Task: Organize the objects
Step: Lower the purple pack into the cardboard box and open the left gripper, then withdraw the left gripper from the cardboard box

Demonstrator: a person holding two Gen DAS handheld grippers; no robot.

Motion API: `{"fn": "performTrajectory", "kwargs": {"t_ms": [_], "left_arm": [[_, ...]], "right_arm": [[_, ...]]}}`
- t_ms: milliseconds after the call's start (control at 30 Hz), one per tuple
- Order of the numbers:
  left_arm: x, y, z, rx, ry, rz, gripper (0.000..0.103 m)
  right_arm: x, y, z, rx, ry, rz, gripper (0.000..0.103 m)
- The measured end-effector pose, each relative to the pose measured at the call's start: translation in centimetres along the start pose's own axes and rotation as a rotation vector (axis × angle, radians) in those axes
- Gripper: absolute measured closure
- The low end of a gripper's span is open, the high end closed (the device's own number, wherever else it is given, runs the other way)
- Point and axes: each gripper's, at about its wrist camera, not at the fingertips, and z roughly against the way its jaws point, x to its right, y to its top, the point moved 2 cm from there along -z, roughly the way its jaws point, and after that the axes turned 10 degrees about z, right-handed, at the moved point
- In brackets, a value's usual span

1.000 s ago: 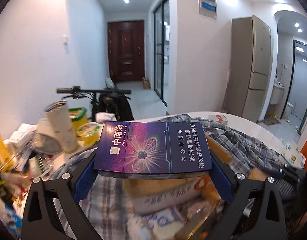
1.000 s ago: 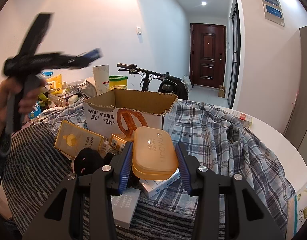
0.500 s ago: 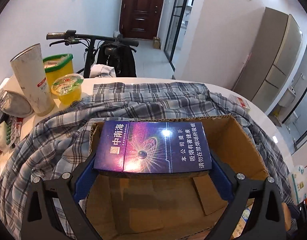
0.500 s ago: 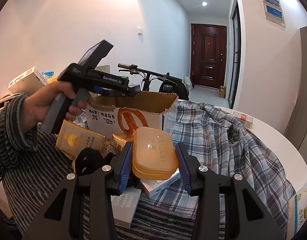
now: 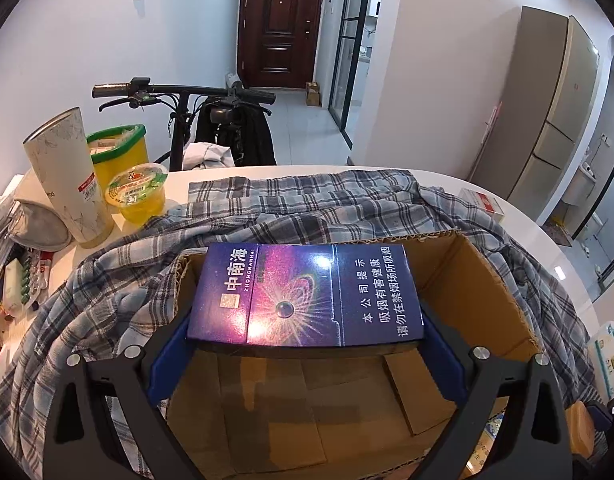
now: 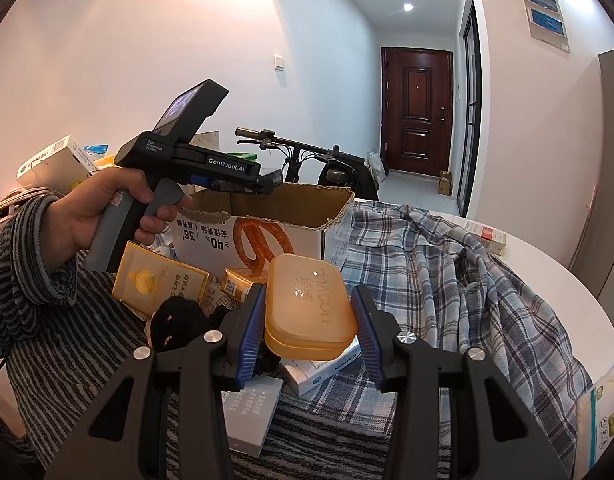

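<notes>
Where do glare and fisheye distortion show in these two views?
Left wrist view: a ceiling light glares off the glossy blue-purple cigarette carton, and the tall beige fridge leans near the edge. Right wrist view: highlights spot the translucent orange plastic case, and walls bow outward.

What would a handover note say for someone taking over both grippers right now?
Left gripper: shut on the dark blue and purple cigarette carton, held flat over the open brown cardboard box; not yet released.
Right gripper: shut on the translucent orange plastic case, above the clutter in front of the box.
Box: bottom looks bare where visible; it sits on the blue-grey plaid shirt.
Done: both items picked up, carton brought over the box.
Left: drop the carton in, then likely the orange case; the gold flat carton and white boxes remain outside.
</notes>
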Motion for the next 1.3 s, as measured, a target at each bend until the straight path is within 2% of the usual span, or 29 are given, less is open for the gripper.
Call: {"fn": "performTrajectory", "kwargs": {"t_ms": [167,300,667,867,1000,1133,1300], "left_arm": [[0.2,-0.2,-0.1,-0.024,-0.051,0.005,0.003],[0.0,-0.2,-0.6,-0.070,-0.050,0.036,0.000],[0.5,-0.2,1.0,-0.003,0.008,-0.033,0.000],[1.3,0.1,5.5,0.114,0.038,-0.095,0.000],[1.4,-0.5,10.5,0.244,0.048,-0.130,0.000],[0.5,-3.5,15.0,0.332,0.049,-0.180,0.000],[-1.6,-7.6,18.4,0.372,0.034,-0.177,0.000]], "right_arm": [[-0.1,0.0,0.1,0.001,-0.001,0.000,0.060],[-0.1,0.0,0.1,0.000,0.000,0.000,0.060],[-0.1,0.0,0.0,-0.001,0.001,-0.001,0.060],[0.0,0.0,0.0,-0.003,0.001,0.001,0.060],[0.0,-0.1,-0.1,-0.009,0.005,0.000,0.060],[0.1,-0.1,-0.1,-0.010,0.005,0.000,0.060],[-0.1,-0.1,-0.2,-0.020,0.004,0.010,0.060]]}}
